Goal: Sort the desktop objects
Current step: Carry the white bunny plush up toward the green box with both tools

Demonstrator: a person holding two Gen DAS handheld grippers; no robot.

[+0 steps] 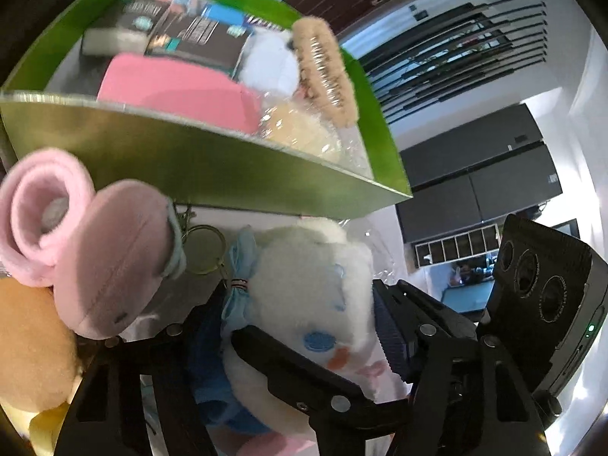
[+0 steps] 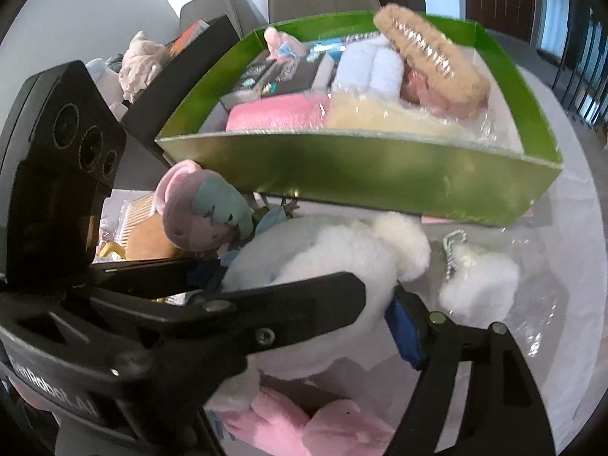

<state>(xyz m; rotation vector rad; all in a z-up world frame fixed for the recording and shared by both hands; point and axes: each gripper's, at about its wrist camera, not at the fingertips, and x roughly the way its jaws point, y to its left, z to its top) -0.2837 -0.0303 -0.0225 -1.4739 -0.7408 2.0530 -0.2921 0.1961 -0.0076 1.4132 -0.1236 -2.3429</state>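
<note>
Left wrist view: the plush [image 1: 315,266], a white toy with a blue bow, lies directly ahead of the left gripper [image 1: 296,292] and between its two blue pads. The pads appear to press its sides, so this gripper is judged to be grasping the plush. One finger of the right gripper crosses low over the toy's face.

Right wrist view: the right gripper [image 2: 380,300] is on the same plush from the other side. Its blue pad presses into the white fur and the opposite finger lies across the body, so this is also judged a grasp. Both hands are therefore equally near, and neither has a reach advantage.

Governing relation: the box [image 2: 342,174], green and already holding towels, cartons and a fuzzy clip, stands just beyond the plush, farther from both grippers. Its near wall runs crosswise to the fingers of both and rises above the toy. The plush rests on the table [image 2: 570,266] close against the foot of that wall. Any transfer would have to go up over the rim and then forward.

Observation: a pink toy [image 1: 110,266] sits just beside the plush on the left gripper's side. A key ring [image 1: 205,250] lies between them, and whether it is attached to the plush cannot be told.
</note>
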